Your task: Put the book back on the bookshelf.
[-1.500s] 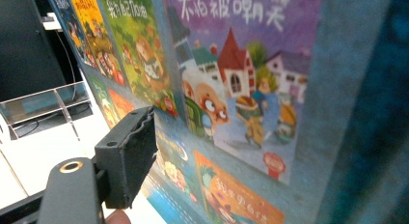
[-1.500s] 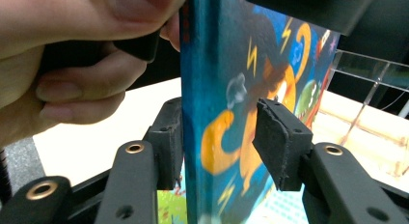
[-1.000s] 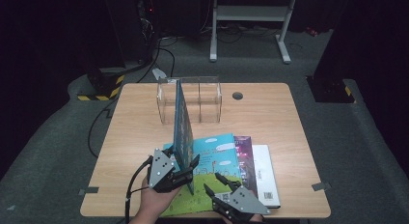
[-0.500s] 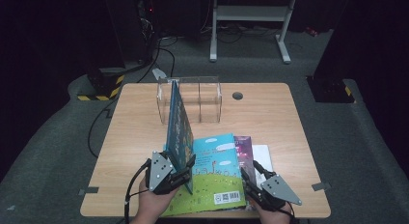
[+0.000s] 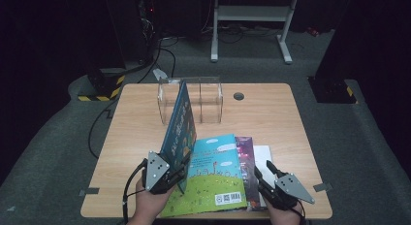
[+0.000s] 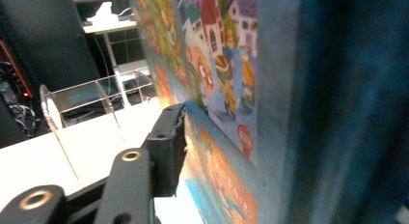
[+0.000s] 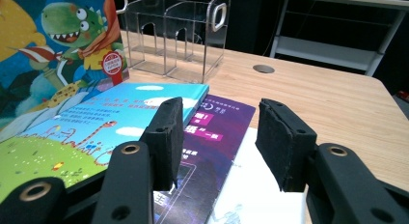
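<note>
Your left claw (image 5: 180, 163) has just been closing, pads now clamped on upright picture book (image 5: 178, 125), near-left on surface (image 5: 271, 113), book's far edge leaning toward clear rack (image 5: 190, 100). Your right claw (image 5: 264, 170) half open, nothing between pads, hovering over purple book (image 5: 245, 162) beside flat green book (image 5: 213, 176).

A black jaw pad (image 6: 166, 147) lies against the cover of an upright picture book (image 6: 217, 89), whose cartoon animals and houses run up the frame. The jaws have just been closing on it; the blurred dark blue mass at right is probably the other jaw. Behind stands a clear rack (image 6: 82, 101) on the pale table (image 6: 43, 161).
</note>
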A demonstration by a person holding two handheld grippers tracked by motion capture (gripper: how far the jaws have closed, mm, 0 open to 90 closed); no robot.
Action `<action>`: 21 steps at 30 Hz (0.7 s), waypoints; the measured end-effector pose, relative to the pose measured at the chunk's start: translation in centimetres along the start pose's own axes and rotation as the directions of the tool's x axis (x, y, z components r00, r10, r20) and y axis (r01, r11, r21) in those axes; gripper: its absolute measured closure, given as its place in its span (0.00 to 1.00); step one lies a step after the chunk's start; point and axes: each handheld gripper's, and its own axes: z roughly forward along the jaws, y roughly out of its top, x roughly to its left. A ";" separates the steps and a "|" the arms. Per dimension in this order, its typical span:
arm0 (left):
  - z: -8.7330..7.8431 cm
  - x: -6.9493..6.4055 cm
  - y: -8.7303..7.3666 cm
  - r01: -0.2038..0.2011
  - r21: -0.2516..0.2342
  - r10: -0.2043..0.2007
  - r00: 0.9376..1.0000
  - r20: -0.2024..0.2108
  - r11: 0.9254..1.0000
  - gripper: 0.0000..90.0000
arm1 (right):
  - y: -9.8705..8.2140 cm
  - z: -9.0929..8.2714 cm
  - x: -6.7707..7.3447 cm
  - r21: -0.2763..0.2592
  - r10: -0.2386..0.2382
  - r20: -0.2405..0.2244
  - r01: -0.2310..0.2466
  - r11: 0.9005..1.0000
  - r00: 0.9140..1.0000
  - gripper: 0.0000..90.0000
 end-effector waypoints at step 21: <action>-1.0 2.5 -0.7 0.077 -0.039 -0.079 0.996 -0.047 0.996 0.91 | -0.2 0.4 -0.4 0.011 0.020 -0.012 -0.020 1.000 1.000 0.59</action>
